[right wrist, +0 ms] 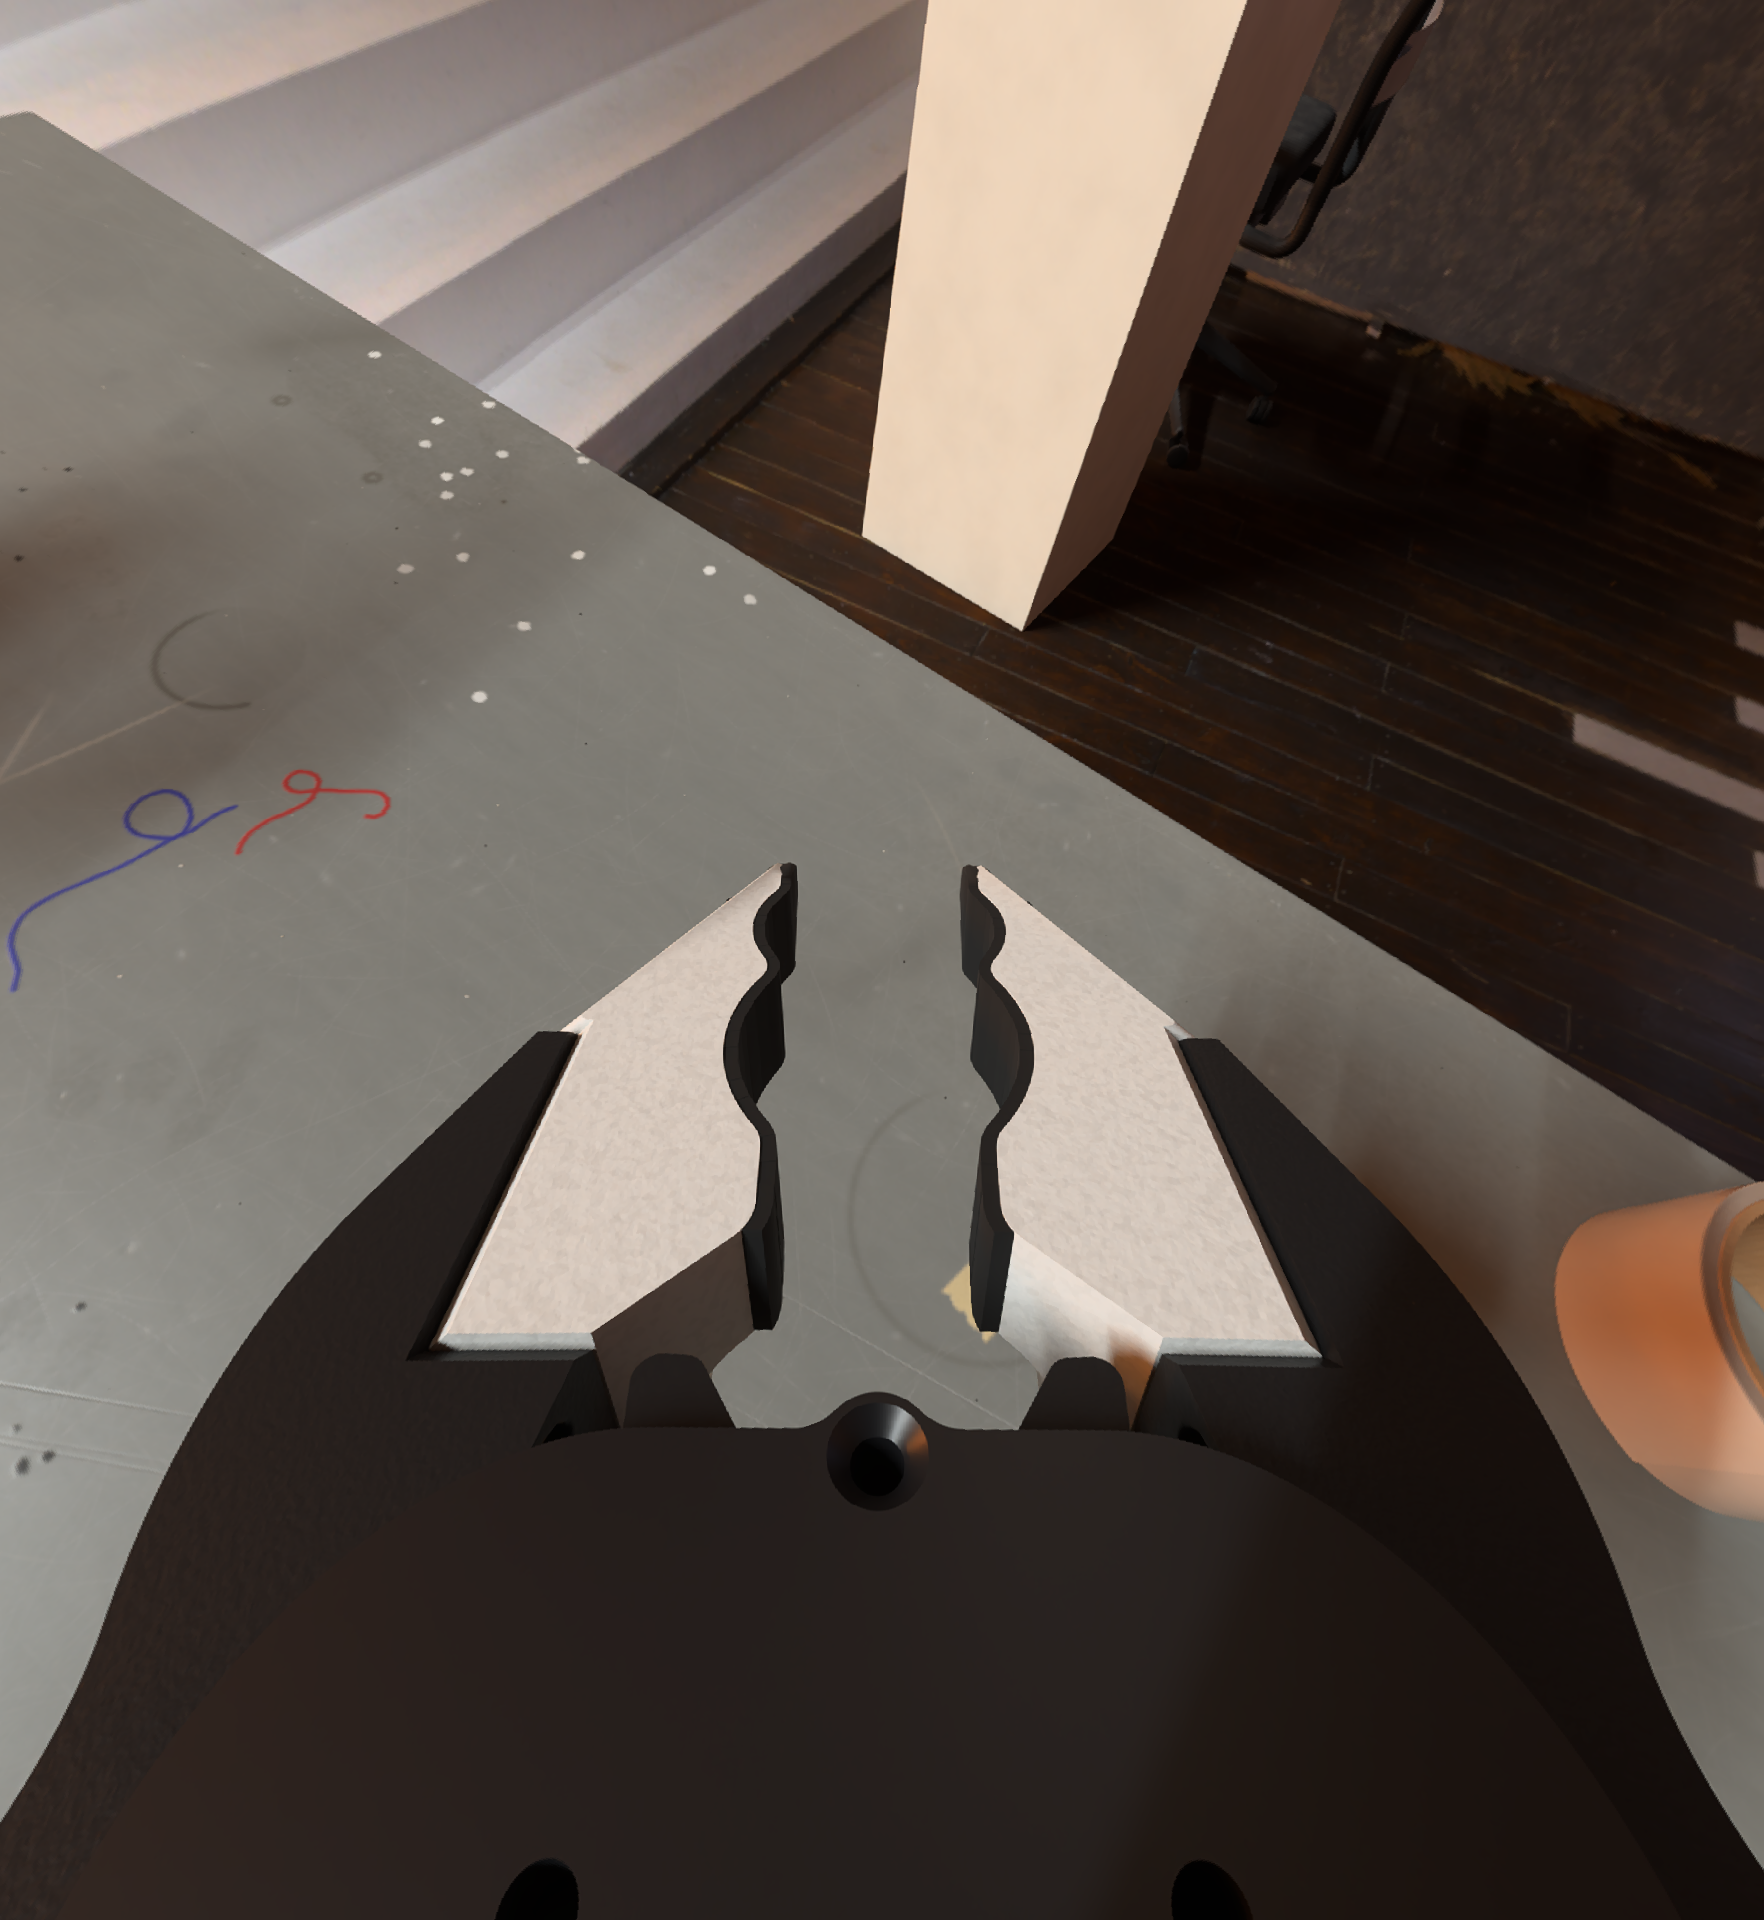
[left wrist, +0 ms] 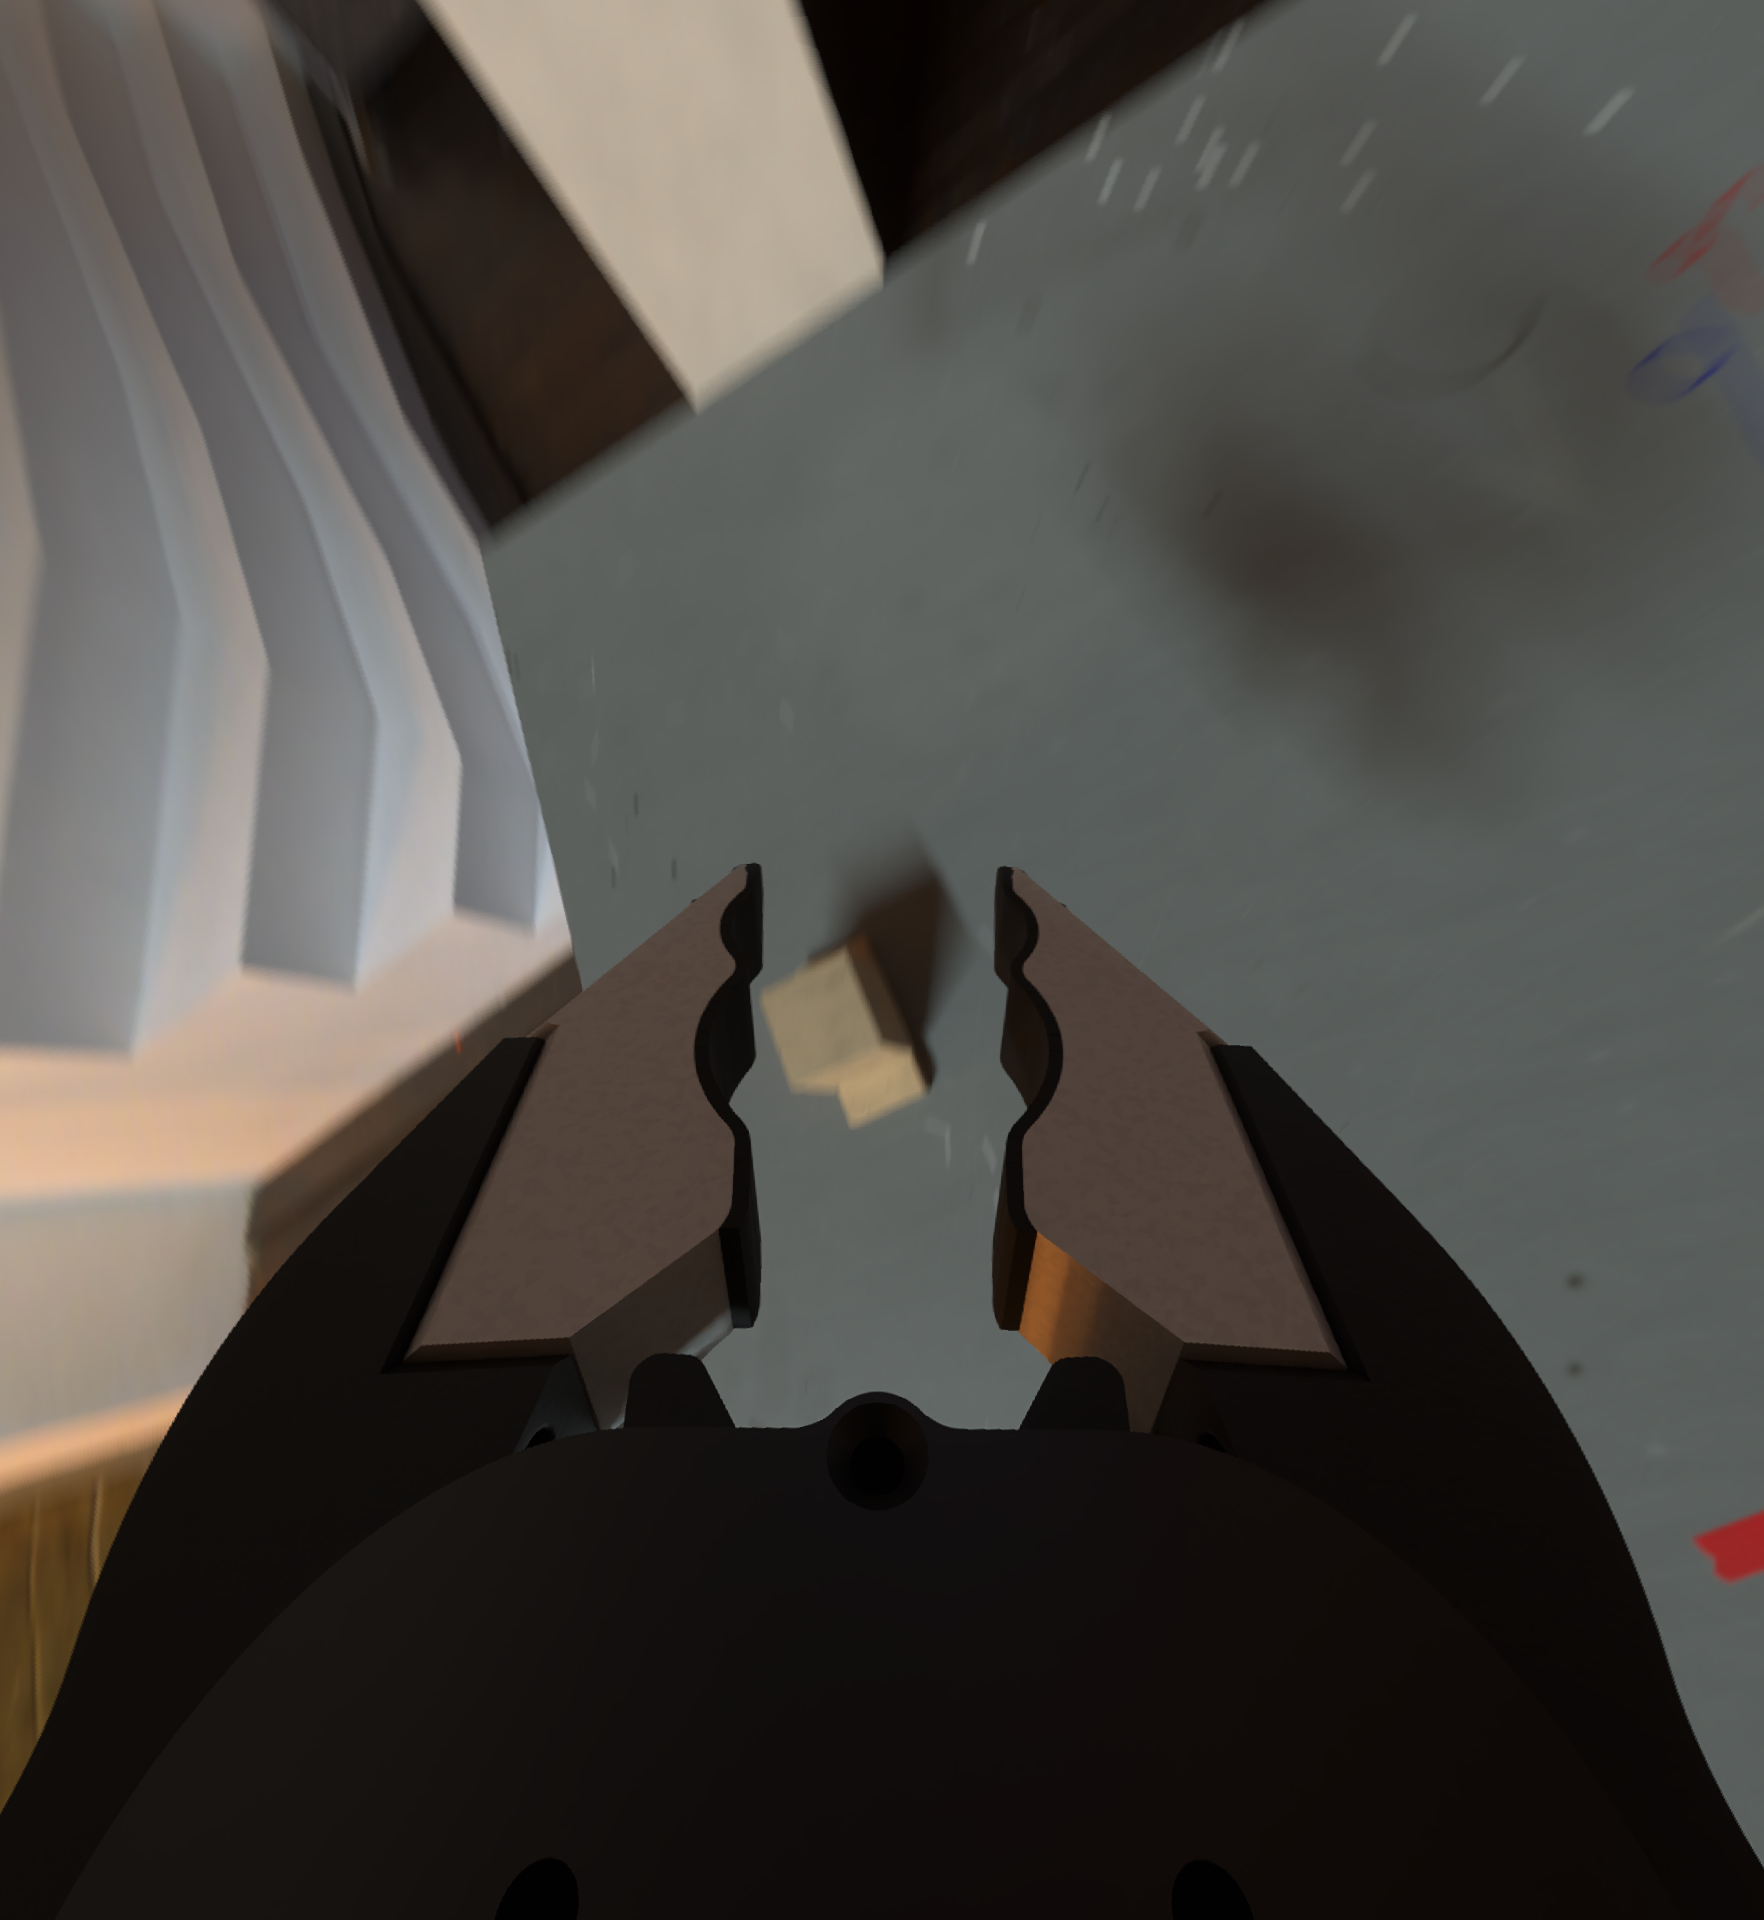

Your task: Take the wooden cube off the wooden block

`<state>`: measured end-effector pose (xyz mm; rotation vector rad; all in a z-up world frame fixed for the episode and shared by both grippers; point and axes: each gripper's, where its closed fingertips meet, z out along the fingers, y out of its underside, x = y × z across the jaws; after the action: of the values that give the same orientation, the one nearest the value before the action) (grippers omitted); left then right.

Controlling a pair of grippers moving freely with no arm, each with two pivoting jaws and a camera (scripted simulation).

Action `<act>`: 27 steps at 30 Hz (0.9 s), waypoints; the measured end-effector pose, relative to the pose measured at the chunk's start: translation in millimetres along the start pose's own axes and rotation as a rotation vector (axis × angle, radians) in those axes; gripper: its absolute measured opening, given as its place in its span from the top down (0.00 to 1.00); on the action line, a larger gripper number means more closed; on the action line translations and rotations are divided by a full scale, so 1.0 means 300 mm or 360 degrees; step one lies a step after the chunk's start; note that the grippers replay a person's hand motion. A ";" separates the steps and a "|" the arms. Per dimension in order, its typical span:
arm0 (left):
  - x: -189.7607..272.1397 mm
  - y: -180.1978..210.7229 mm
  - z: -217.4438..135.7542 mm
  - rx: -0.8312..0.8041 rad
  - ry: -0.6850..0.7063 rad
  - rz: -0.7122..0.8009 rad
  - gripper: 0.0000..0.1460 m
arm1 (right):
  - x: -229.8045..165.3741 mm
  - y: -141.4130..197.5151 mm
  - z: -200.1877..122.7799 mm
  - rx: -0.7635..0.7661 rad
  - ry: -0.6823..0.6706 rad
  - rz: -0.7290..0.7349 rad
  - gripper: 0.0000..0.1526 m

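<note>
In the left wrist view a small pale wooden cube (left wrist: pixel 818 1018) sits on a wooden block (left wrist: pixel 883 1091) on the grey table (left wrist: pixel 1273 935); both are blurred. My left gripper (left wrist: pixel 878 883) is open above them, and they show in the gap between its fingers, touching neither. In the right wrist view my right gripper (right wrist: pixel 878 878) is open and empty over the grey table (right wrist: pixel 338 1039). The cube and block are not in that view.
An orange-tan tape roll (right wrist: pixel 1709 1351) lies on the table right of the right gripper. The table edge (right wrist: pixel 1065 790) runs diagonally, with dark wood floor and a beige pillar (right wrist: pixel 1044 312) beyond. Blue and red scribbles (right wrist: pixel 182 831) mark the tabletop. White steps (left wrist: pixel 182 623) lie left of the table.
</note>
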<state>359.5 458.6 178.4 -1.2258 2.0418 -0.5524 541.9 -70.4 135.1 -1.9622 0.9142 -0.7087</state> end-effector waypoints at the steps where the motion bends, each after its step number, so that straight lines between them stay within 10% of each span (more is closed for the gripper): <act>1: -0.028 0.064 0.033 -0.0123 -0.0004 -0.0048 0.67 | 0.000 0.002 0.001 -0.0004 -0.0009 0.0011 0.79; 7: -0.104 0.299 0.191 -0.0419 0.0105 -0.0452 0.80 | -0.016 -0.001 -0.009 0.0012 -0.0100 0.0064 0.79; 16: -0.093 0.381 0.264 -0.0662 0.0139 -0.0724 0.59 | 0.006 0.003 -0.020 0.0014 -0.0109 0.0085 0.80; 27: -0.069 0.403 0.322 -0.0885 0.0075 -0.0677 0.58 | 0.005 0.010 -0.014 -0.0027 -0.0119 0.0035 0.80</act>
<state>365.3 532.0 40.6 -2.0173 2.0478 -0.1970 538.6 -74.7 134.7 -1.9771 0.8979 -0.6130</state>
